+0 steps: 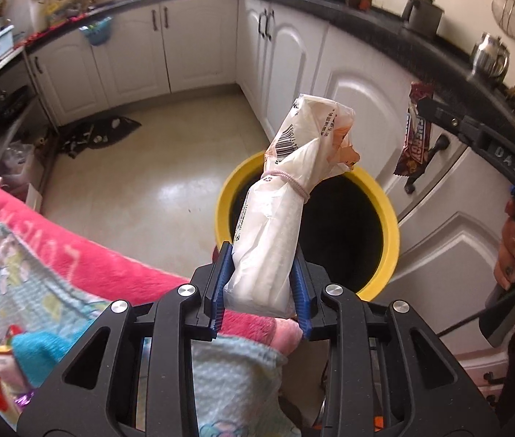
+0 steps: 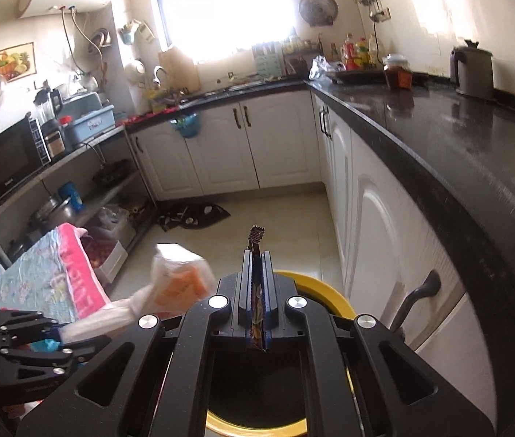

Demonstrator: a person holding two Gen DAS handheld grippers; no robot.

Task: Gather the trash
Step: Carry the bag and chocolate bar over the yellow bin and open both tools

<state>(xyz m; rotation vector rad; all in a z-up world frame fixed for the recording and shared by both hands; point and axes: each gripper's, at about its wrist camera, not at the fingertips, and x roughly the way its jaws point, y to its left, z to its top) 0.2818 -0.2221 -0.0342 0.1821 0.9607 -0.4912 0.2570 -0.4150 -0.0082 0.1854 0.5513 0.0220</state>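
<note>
Holding both pieces of trash over the bin, you are at the drop step. Your left gripper (image 1: 261, 284) pinches the lower end of a rolled white plastic package (image 1: 286, 182), bound by a thin pink band; its blue pads press on either side, and the upper end stands out over the yellow-rimmed bin (image 1: 390, 233). Your right gripper (image 2: 256, 291) is pressed nearly together on a flat snack wrapper (image 2: 256, 251), seen edge-on between the jaws; in the left wrist view the same wrapper (image 1: 415, 134) hangs down beside a white cabinet door (image 1: 359, 109), near the bin but seemingly not yet over the dark mouth.

Judgement: two items in hand, none yet released. Next move calls for bringing each tip squarely above the opening, then spreading the jaws. The package is long and angled; it may catch the rim if released off-centre. The wrapper is light and may drift.

Surface and room: pale tiled kitchen floor (image 1: 141, 182), bin standing on it against the cabinets. Black countertop (image 2: 439, 138) runs along the wall. A pink-edged towel (image 1: 75, 251) lies at left.
</note>
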